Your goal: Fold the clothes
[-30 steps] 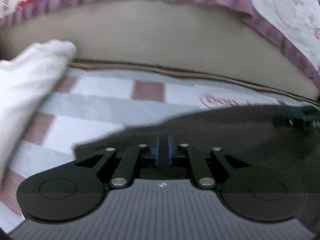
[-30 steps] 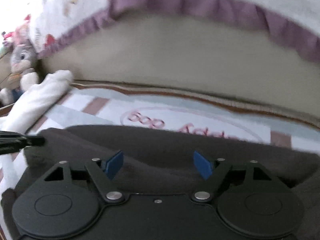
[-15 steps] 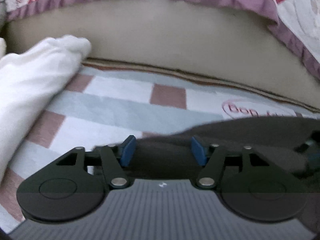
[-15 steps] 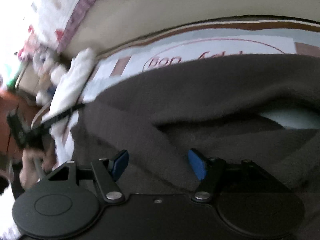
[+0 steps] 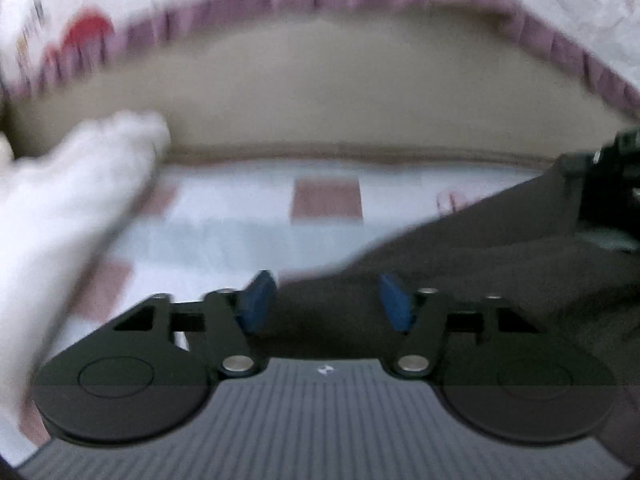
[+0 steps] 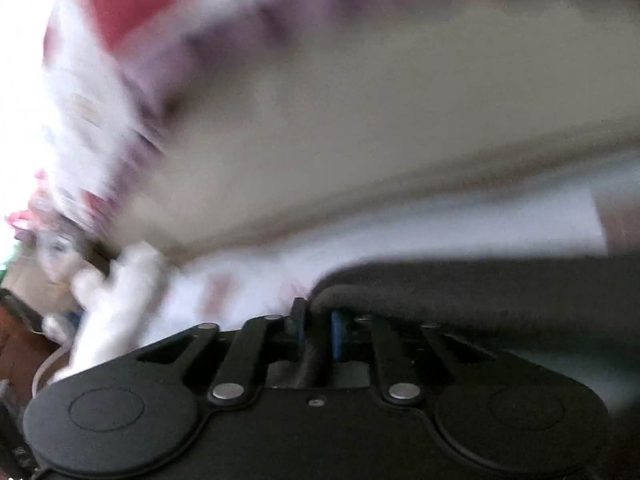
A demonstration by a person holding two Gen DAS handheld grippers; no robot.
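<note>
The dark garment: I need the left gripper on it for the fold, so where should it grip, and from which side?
Probably the near-left edge of the dark garment, which lies flat between the open left gripper fingers; come in low from the checked sheet side.

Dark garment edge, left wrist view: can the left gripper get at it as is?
Probably yes. The left gripper stands open with the dark garment edge already between its fingers, nothing in the way; pads not pressing yet.

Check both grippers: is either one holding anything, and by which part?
The right gripper has just closed on a raised fold at the edge of the dark brown garment. The left gripper holds nothing: its jaws stand apart over the same garment.
</note>
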